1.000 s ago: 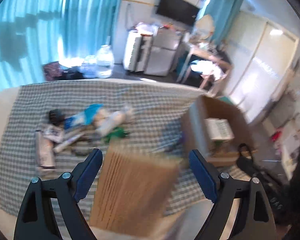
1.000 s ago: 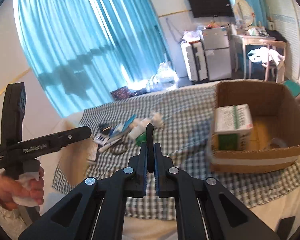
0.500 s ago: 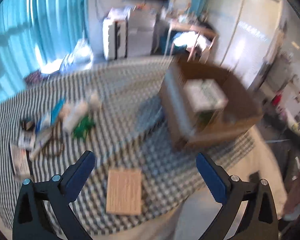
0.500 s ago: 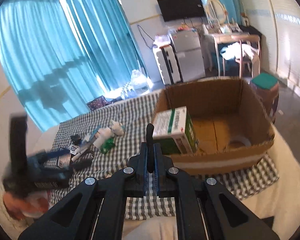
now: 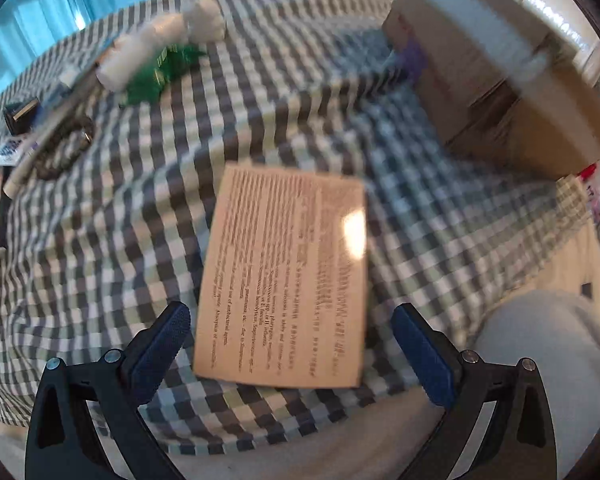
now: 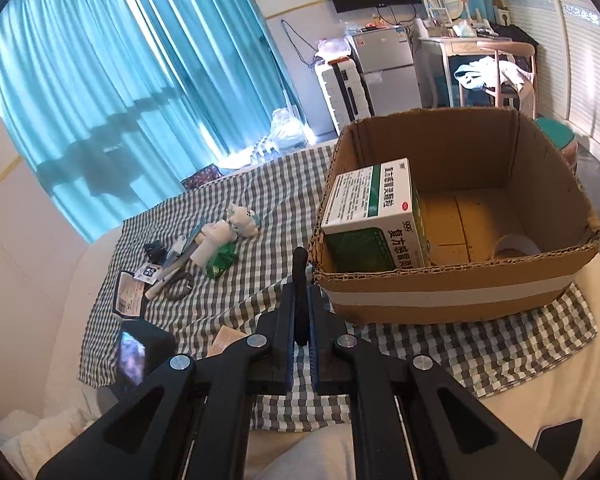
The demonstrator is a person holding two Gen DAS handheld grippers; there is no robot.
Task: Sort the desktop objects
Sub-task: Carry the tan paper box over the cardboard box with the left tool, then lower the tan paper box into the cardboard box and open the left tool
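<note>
A flat tan card with printed text (image 5: pixel 288 276) lies on the checkered cloth (image 5: pixel 140 208), right in front of my open, empty left gripper (image 5: pixel 288 344); its corner also shows in the right wrist view (image 6: pixel 226 338). My right gripper (image 6: pixel 300 320) is shut on a thin black object (image 6: pixel 299 280) and sits before the cardboard box (image 6: pixel 452 292), which holds a green-and-white medicine box (image 6: pixel 374 216) and a tape roll (image 6: pixel 514 246). The left gripper's body shows low in the right wrist view (image 6: pixel 140 354).
A pile of small items lies on the cloth at the far left: a white bottle (image 5: pixel 140 54), a green packet (image 5: pixel 160 74), a white toy (image 5: pixel 204 20), a dark ring (image 5: pixel 64 152), packets (image 6: pixel 130 294). The box's side (image 5: pixel 500 80) stands at right. My knee (image 5: pixel 540 380) is below.
My left gripper dropped the tan card onto the cloth, swung right, then came down close over the card. My right gripper stayed shut and moved nearer the box.
</note>
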